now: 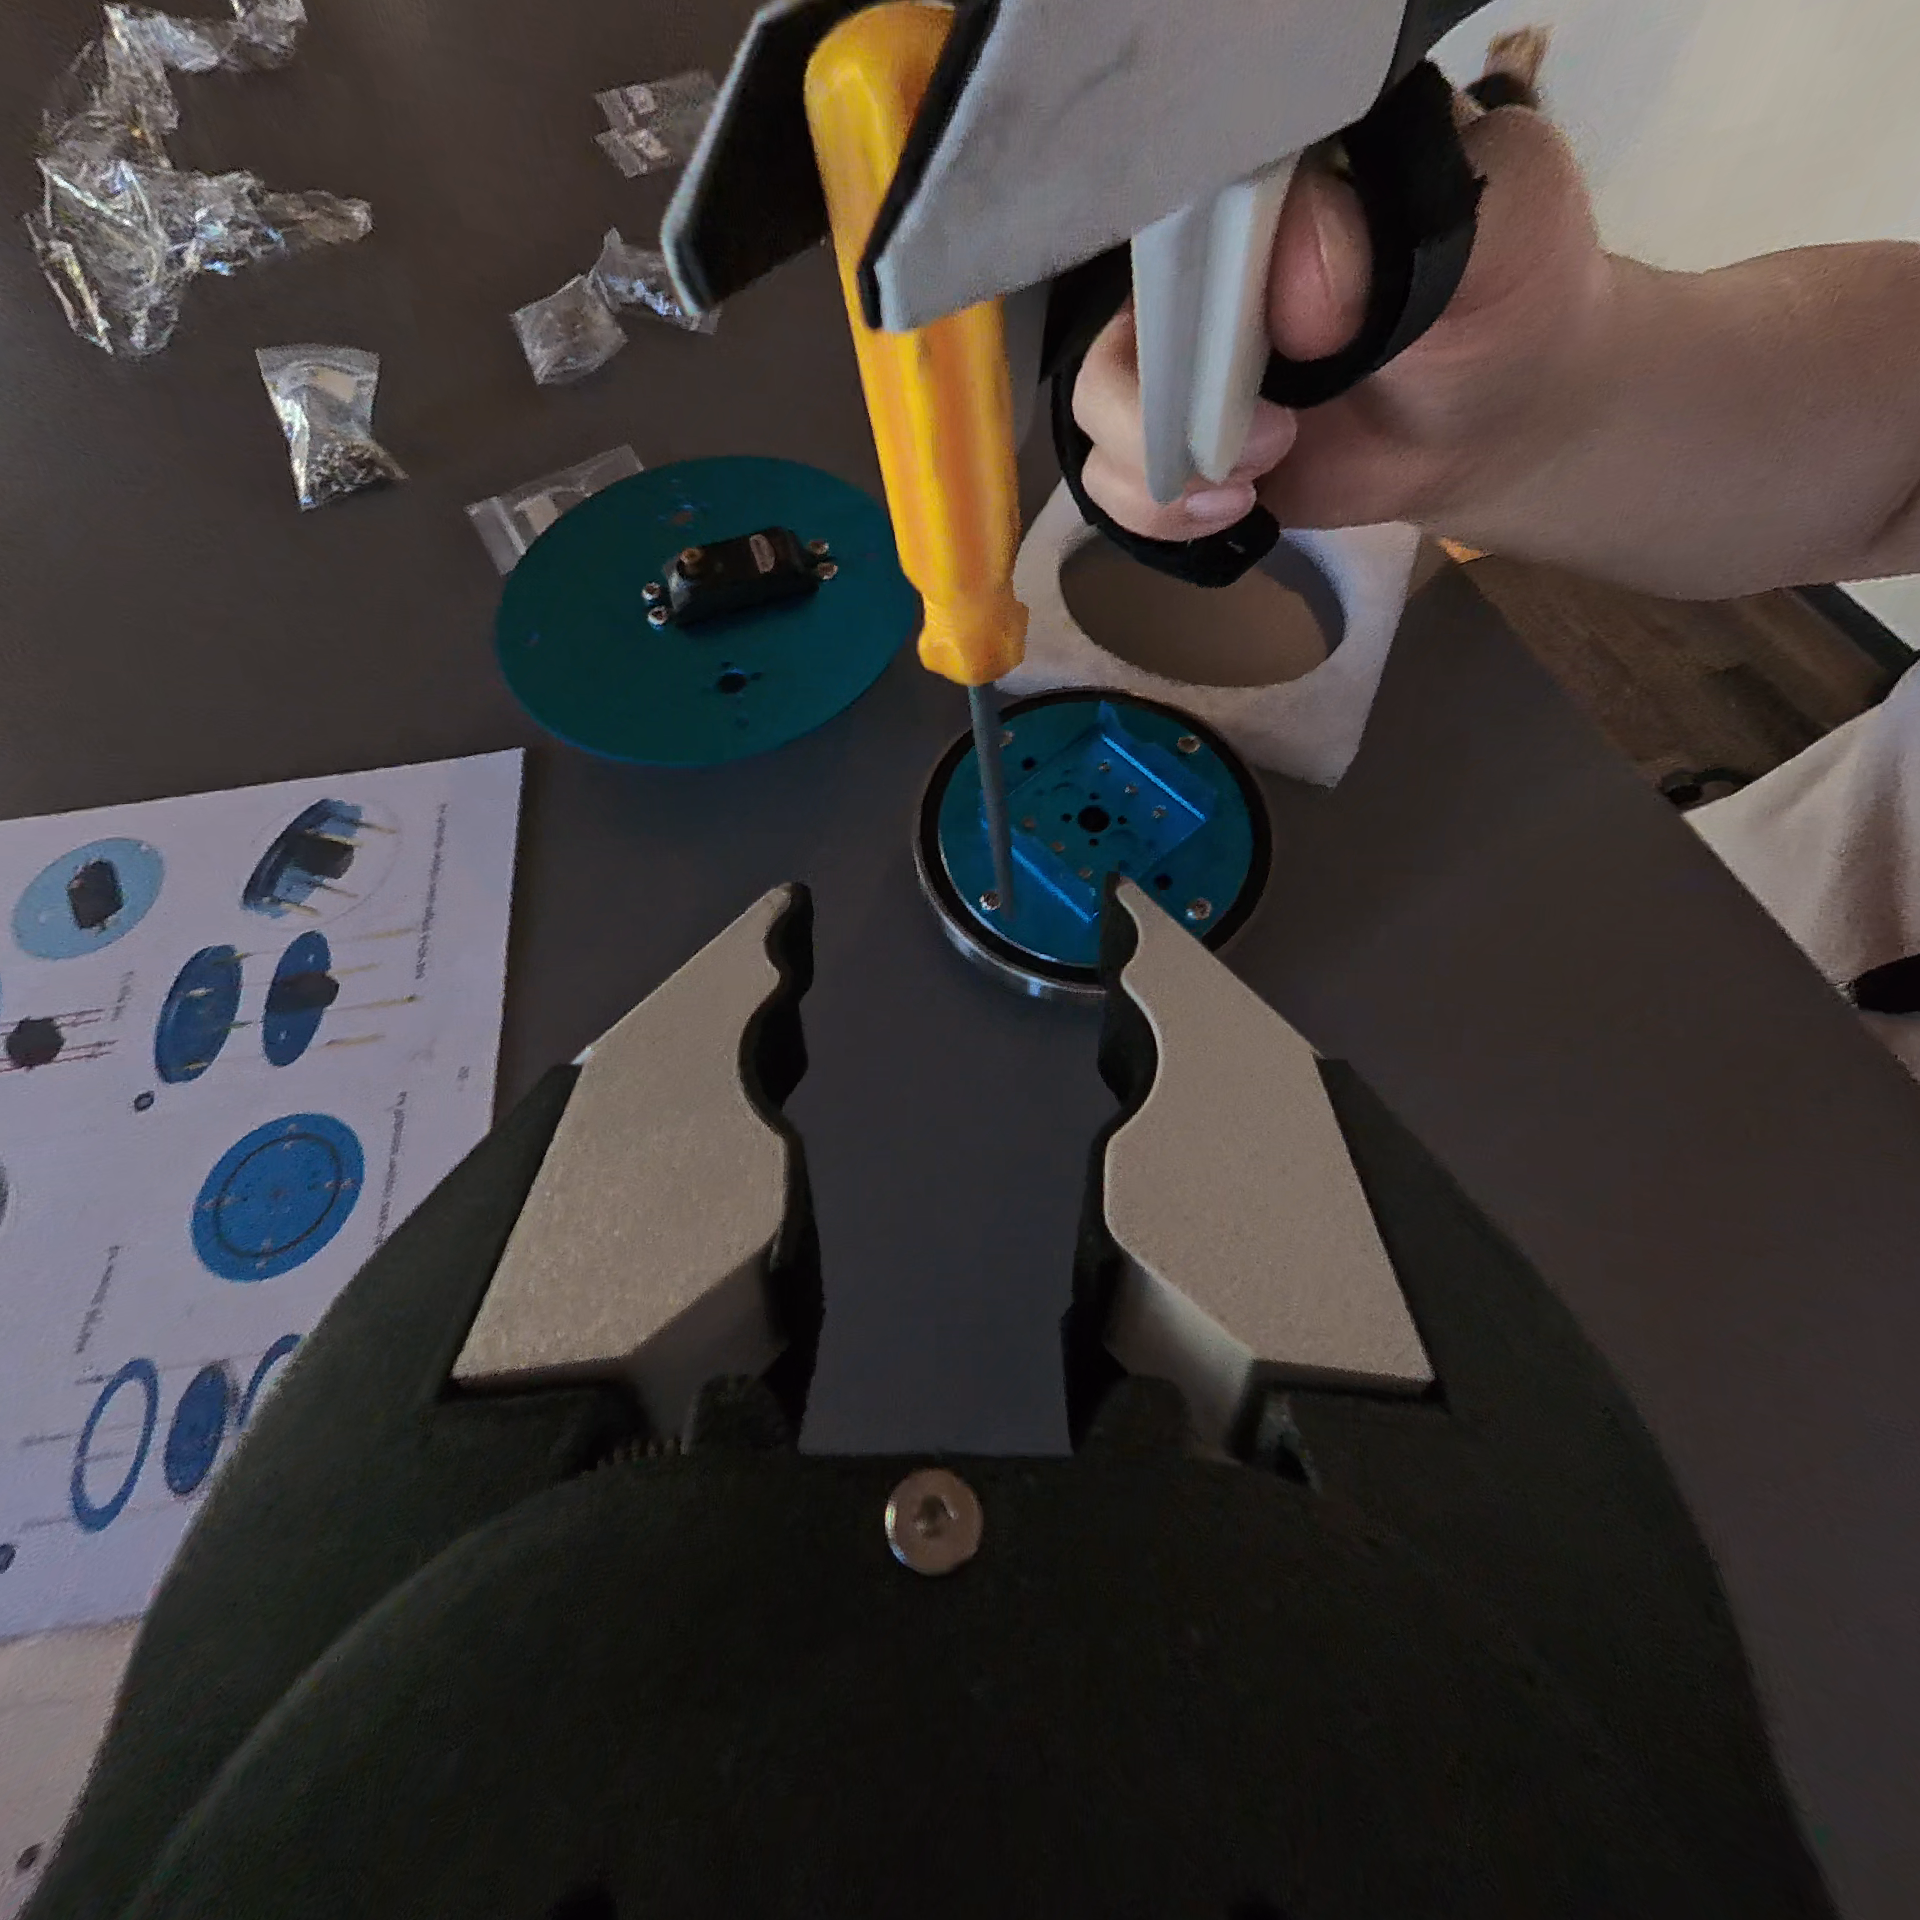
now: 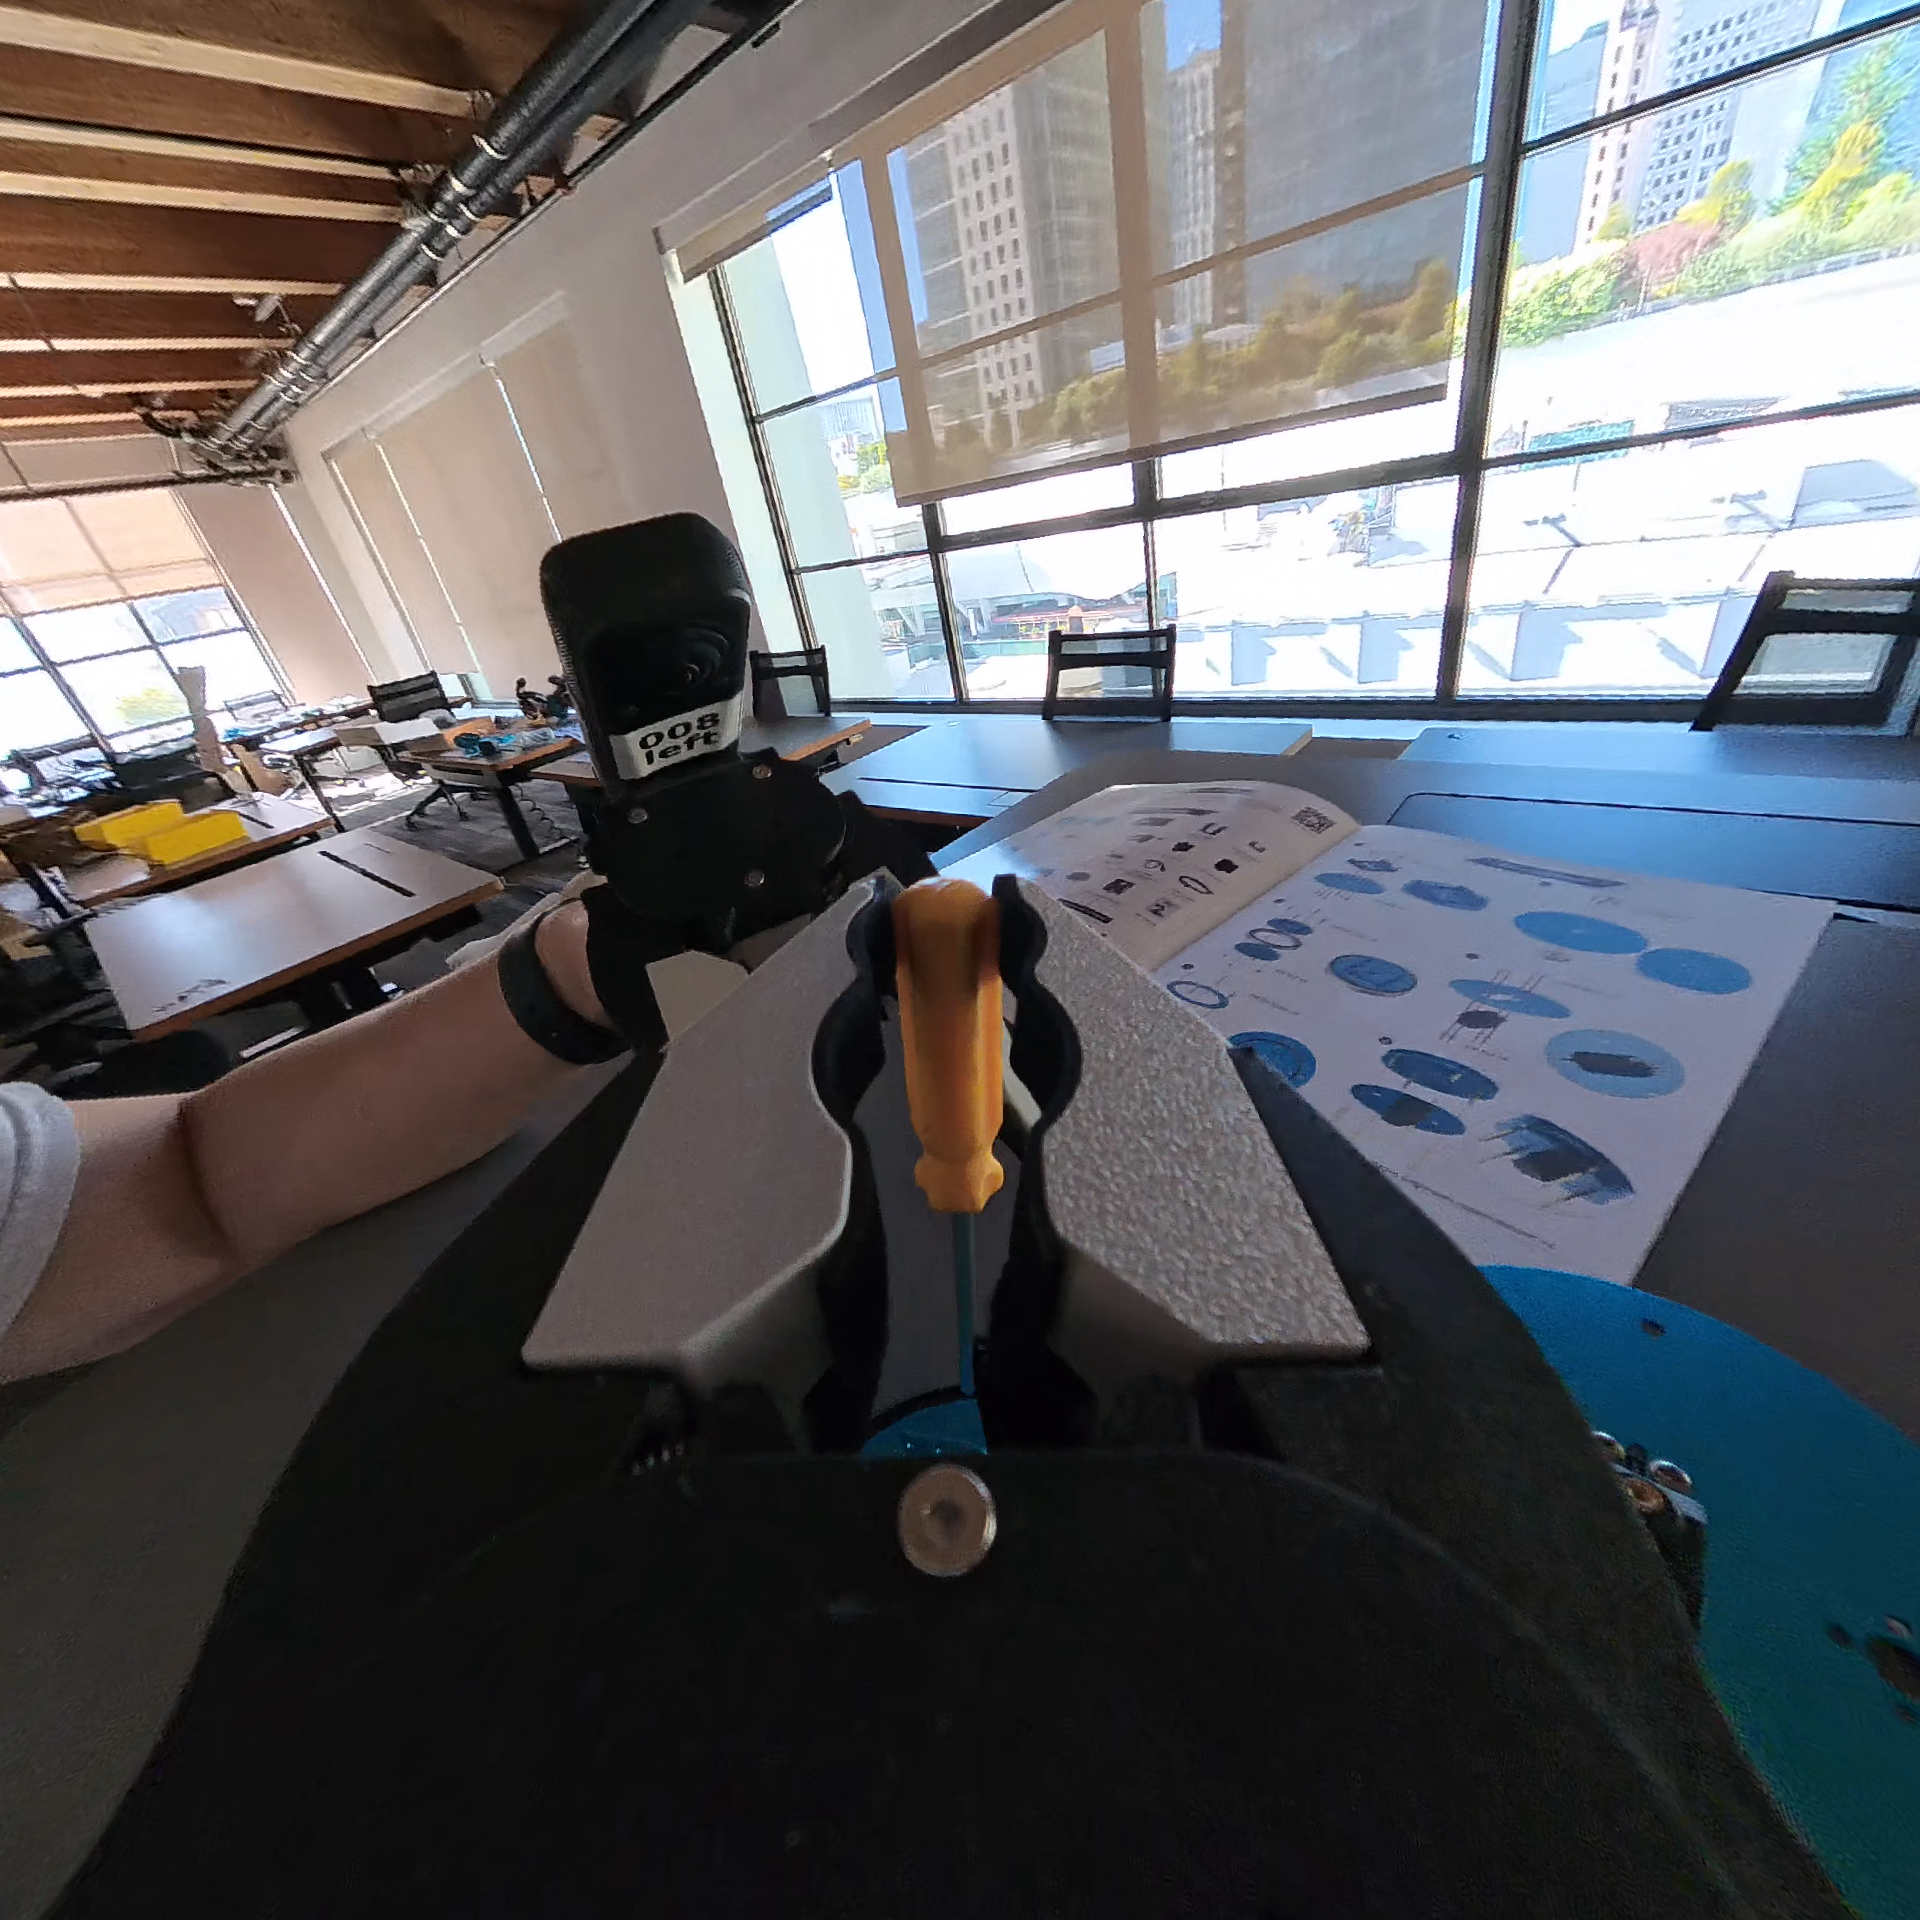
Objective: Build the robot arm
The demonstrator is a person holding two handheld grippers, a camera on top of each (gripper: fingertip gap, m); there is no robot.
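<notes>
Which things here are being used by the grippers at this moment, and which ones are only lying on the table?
In use:
- right gripper, shut on the yellow screwdriver
- round blue part in a metal ring, screwdriver tip on a screw at its rim
- left gripper, open, right finger at the ring

Lying about:
- teal disc with black block
- small plastic bags
- printed sheet
- white foam piece

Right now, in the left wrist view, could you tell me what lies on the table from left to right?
Instruction sheet → teal disc with black servo → blue round part under the screwdriver tip → white card with a round hole.
</notes>
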